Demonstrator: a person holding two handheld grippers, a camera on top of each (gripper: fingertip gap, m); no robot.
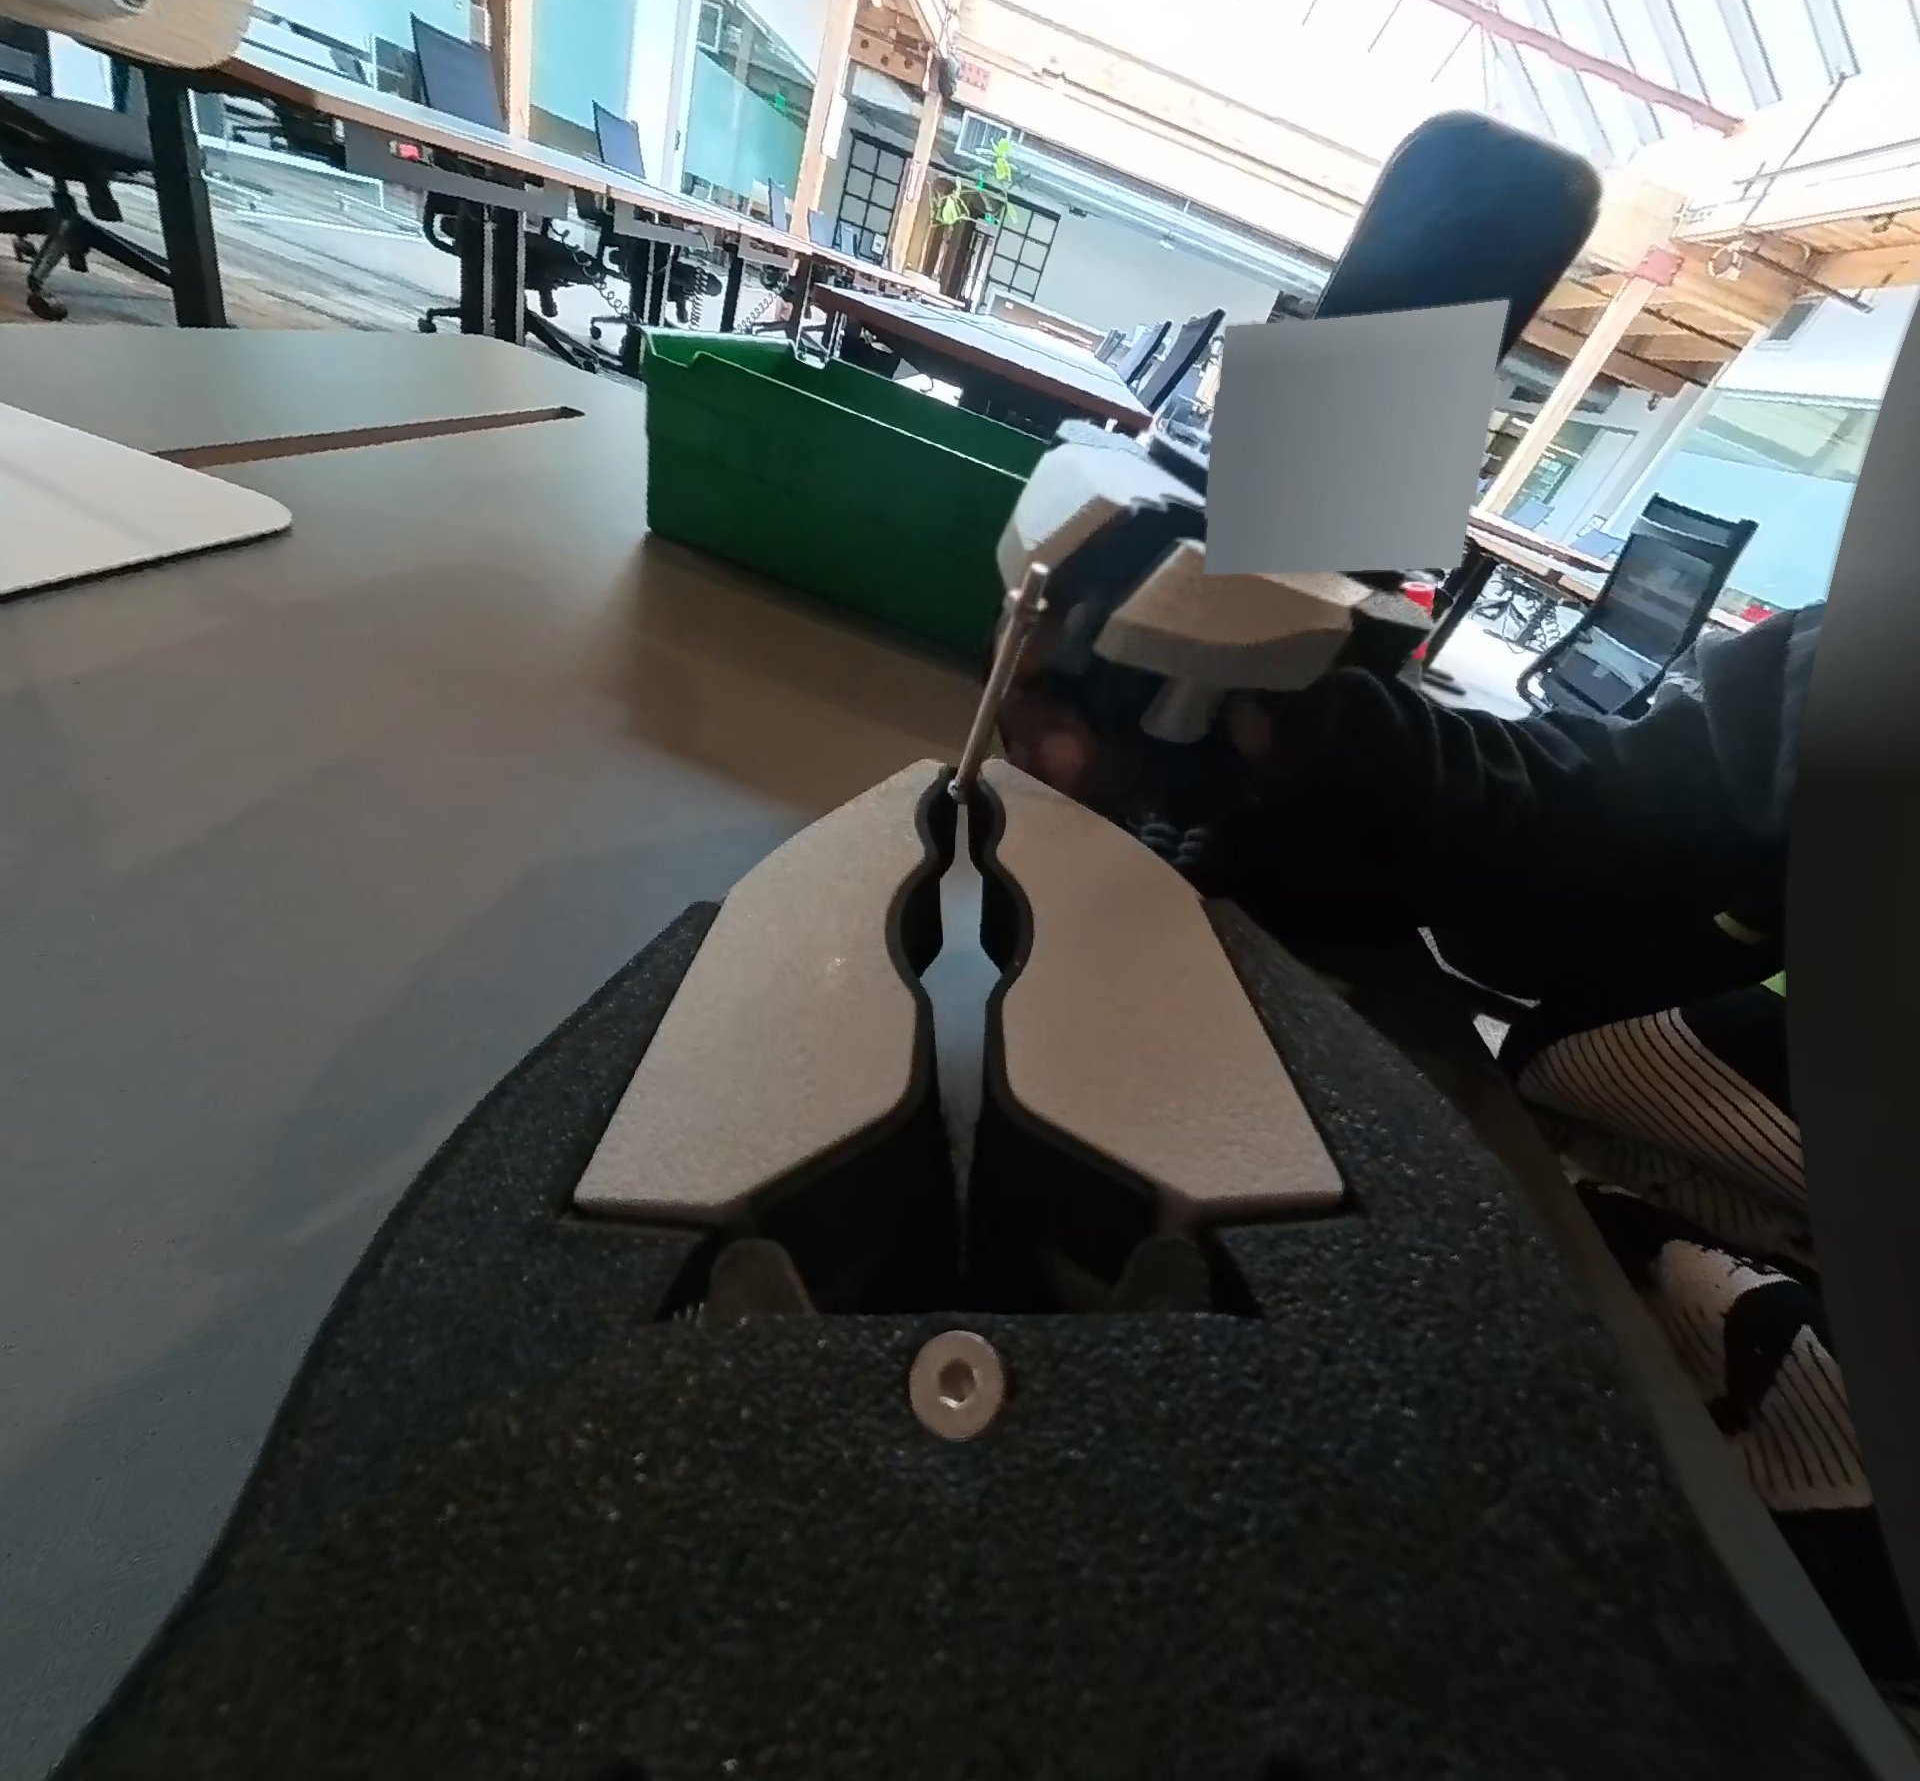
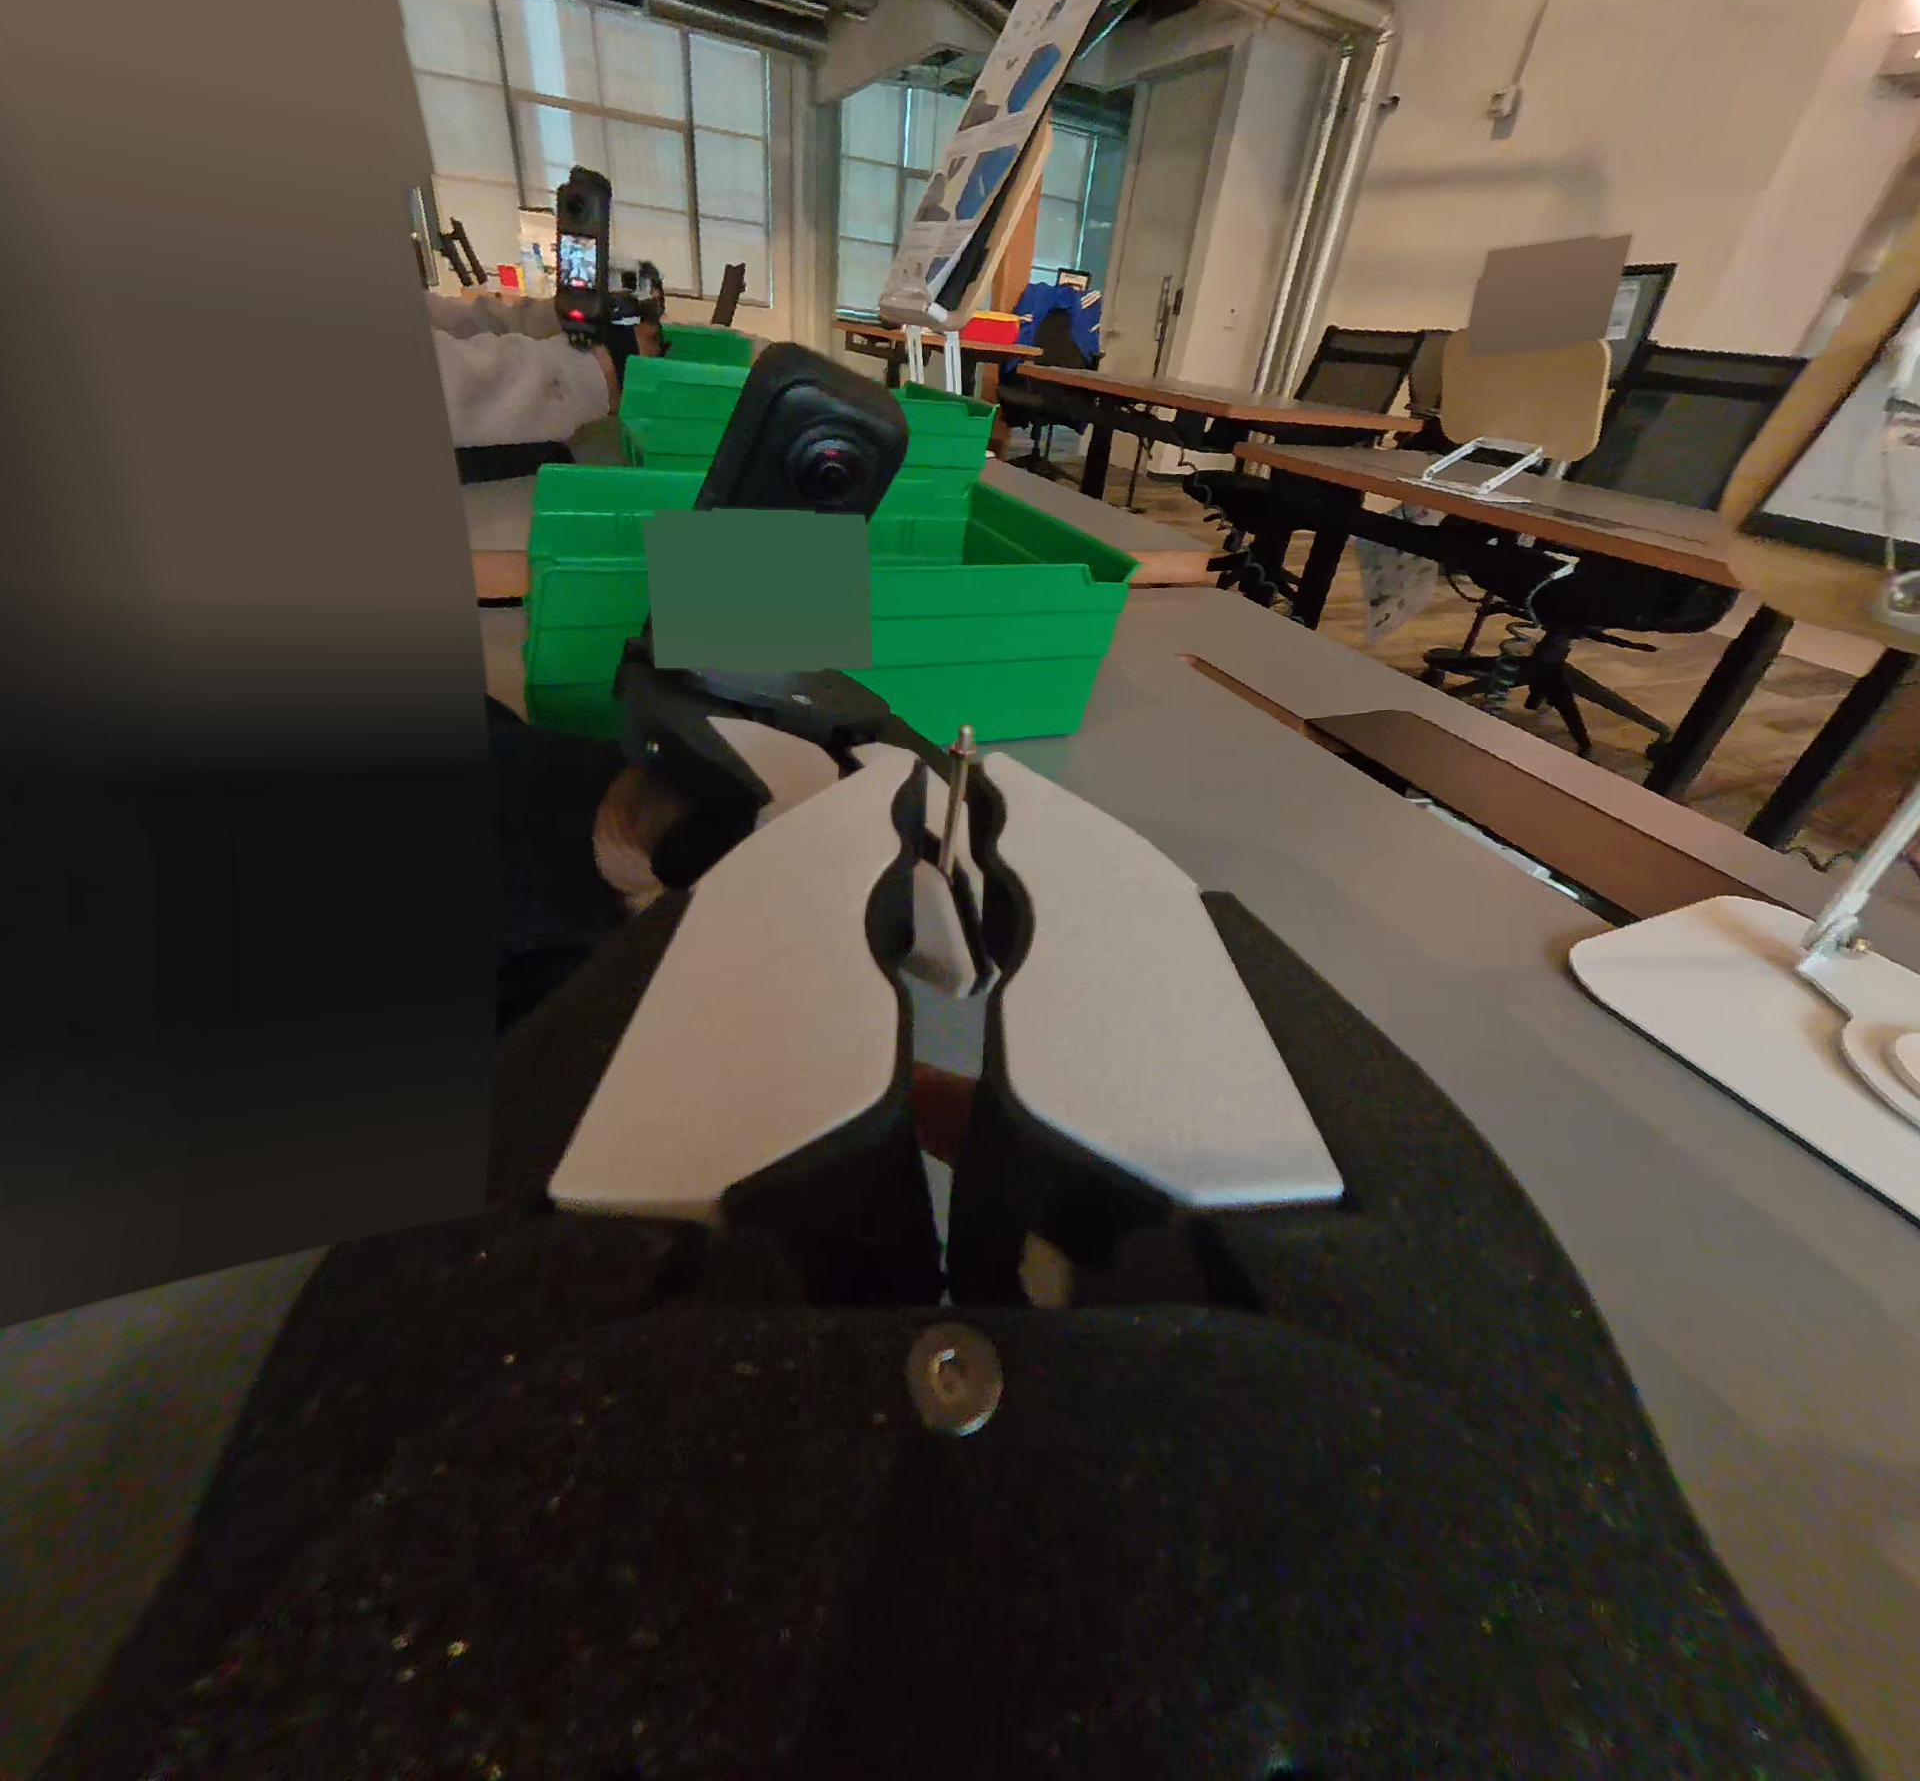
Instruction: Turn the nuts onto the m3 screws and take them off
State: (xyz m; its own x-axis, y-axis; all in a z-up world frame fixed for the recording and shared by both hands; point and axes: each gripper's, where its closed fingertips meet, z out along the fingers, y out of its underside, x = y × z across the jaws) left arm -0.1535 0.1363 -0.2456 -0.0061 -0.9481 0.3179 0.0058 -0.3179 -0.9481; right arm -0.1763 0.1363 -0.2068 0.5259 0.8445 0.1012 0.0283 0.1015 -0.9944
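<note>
My left gripper (image 1: 961, 781) is shut on the lower end of a long thin metal screw (image 1: 997, 682), which rises up and to the right above the dark table (image 1: 416, 848). My right gripper (image 2: 951, 781) has its fingers drawn in around the upper part of the same screw (image 2: 951, 822), shut on the small nut (image 1: 1027, 622) just under the screw's top end. The top end pokes out past the right fingertips. The right gripper also shows in the left wrist view (image 1: 1070, 588), held by a hand in a dark sleeve (image 1: 1507, 848).
A green bin (image 1: 831, 505) stands on the table behind the grippers, and several more green bins (image 2: 987, 630) show in the right wrist view. A white lamp base (image 2: 1714, 1014) sits at the right. The table has a cable slot (image 2: 1351, 723). Desks and chairs lie beyond.
</note>
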